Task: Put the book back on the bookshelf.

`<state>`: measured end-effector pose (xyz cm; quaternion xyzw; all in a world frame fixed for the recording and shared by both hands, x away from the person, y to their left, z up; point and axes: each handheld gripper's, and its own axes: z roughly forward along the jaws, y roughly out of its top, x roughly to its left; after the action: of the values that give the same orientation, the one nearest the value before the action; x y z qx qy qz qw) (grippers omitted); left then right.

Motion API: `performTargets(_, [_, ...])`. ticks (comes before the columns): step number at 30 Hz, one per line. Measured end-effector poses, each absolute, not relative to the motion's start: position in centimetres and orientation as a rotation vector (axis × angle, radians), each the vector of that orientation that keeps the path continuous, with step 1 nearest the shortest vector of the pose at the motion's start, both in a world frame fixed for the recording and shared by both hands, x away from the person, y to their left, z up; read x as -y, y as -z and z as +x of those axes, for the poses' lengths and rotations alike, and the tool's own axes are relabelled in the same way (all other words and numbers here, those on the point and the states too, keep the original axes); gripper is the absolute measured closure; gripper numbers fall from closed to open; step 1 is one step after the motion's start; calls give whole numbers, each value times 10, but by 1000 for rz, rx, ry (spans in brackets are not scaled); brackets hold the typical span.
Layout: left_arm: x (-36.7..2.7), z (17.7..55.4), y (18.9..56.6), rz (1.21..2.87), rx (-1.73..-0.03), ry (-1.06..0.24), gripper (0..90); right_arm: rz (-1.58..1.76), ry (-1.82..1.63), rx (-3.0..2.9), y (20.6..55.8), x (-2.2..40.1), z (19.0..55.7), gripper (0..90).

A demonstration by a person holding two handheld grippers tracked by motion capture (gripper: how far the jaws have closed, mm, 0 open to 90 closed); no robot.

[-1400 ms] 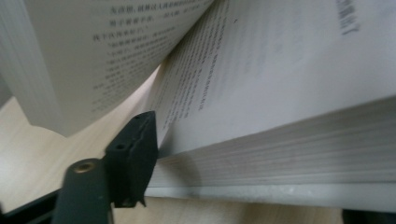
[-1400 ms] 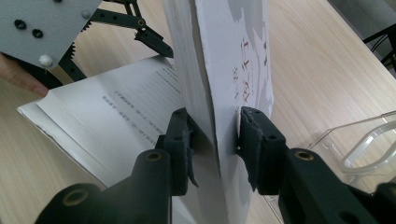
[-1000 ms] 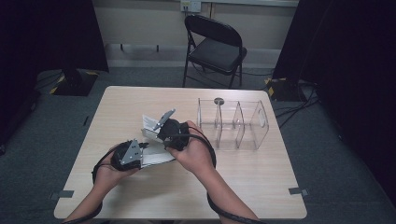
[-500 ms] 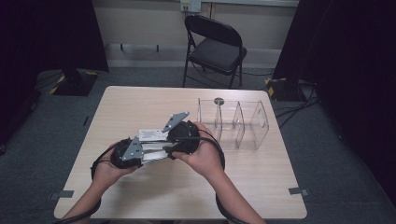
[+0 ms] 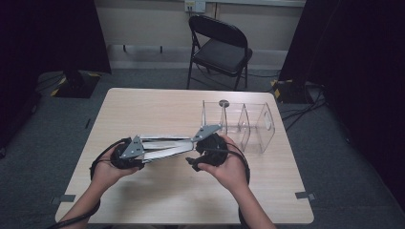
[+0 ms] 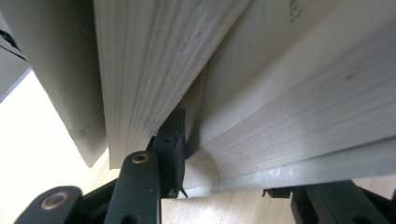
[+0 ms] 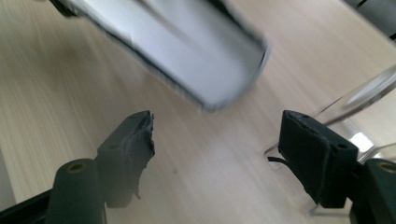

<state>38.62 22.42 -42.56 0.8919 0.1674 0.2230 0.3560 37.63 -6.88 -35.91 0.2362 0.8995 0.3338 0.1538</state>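
A thick white book [image 5: 165,147] hangs level above the table, held at its left end by my left gripper [image 5: 143,152]. In the left gripper view the page edges of the book [image 6: 280,116] fan out. One pad of my left gripper [image 6: 233,163] sits wedged between two blocks of pages and the other lies under the book; these jaws have just been closing on it. My right gripper [image 5: 193,160] is at the book's right end. Its jaws [image 7: 217,140] have just been opening and stand wide, with nothing between them and the book's end [image 7: 187,56] beyond the tips.
A clear plastic organiser [image 5: 248,129] with upright dividers stands on the right half of the wooden table [image 5: 167,109], close behind my right hand; its edge [image 7: 364,93] shows in the right gripper view. A folding chair [image 5: 219,52] stands beyond the table.
My right gripper has let go of the book and moved off to the right. The book has swung from tilted up to level, and my left hand has stayed in place.
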Motion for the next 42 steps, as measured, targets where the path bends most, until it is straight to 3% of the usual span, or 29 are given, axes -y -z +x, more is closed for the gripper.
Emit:
performTargets(9, [-226, 386, 415, 2342, -443, -528, 610, 842, -962, -2635, 438, 86, 375, 239])
performTargets(16, [-225, 387, 411, 2365, -443, -520, 614, 953, -996, -2597, 476, 96, 374, 187])
performTargets(42, [-234, 389, 407, 2332, -476, -483, 667, 967, -1074, -2468, 501, 108, 369, 131])
